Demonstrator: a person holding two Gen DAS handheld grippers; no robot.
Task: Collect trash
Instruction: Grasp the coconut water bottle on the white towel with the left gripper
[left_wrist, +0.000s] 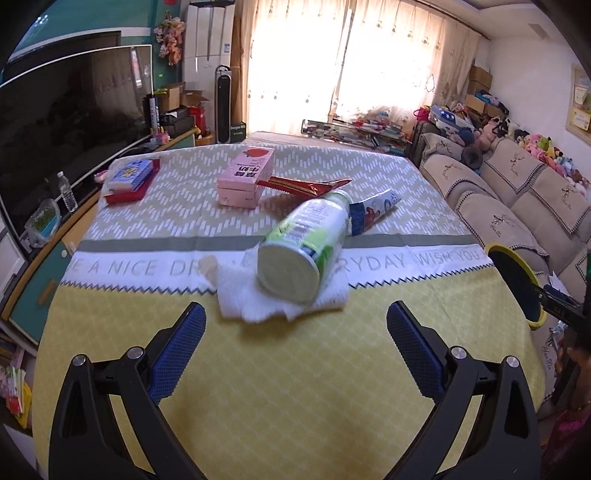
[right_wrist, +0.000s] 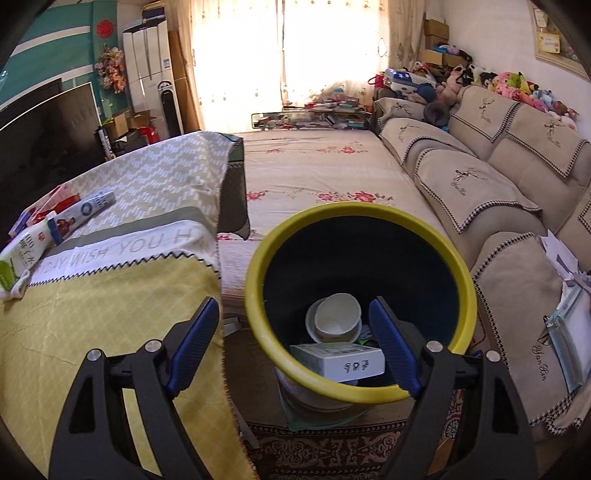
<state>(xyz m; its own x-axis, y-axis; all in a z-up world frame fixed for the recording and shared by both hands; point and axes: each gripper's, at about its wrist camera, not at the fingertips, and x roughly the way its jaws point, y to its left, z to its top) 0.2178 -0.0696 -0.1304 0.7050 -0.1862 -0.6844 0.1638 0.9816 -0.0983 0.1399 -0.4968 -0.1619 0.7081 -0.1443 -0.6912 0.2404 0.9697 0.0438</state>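
Observation:
A green and white bottle (left_wrist: 303, 243) lies on its side on a crumpled white tissue (left_wrist: 280, 299) on the table. Behind it lie a red wrapper (left_wrist: 306, 186), a toothpaste tube (left_wrist: 373, 212) and a pink carton (left_wrist: 245, 175). My left gripper (left_wrist: 295, 332) is open and empty, just short of the tissue. My right gripper (right_wrist: 291, 328) is open and empty above the near rim of the yellow-rimmed bin (right_wrist: 255, 295), which holds a paper cup (right_wrist: 338, 317) and a white box (right_wrist: 340, 360). The bottle (right_wrist: 22, 254) and tube (right_wrist: 83, 212) also show at the left of the right wrist view.
A stack of blue and red boxes (left_wrist: 129, 179) sits at the table's far left. A TV (left_wrist: 66, 122) stands left of the table. A beige sofa (right_wrist: 498, 192) runs along the right. The bin (left_wrist: 517, 284) stands off the table's right edge.

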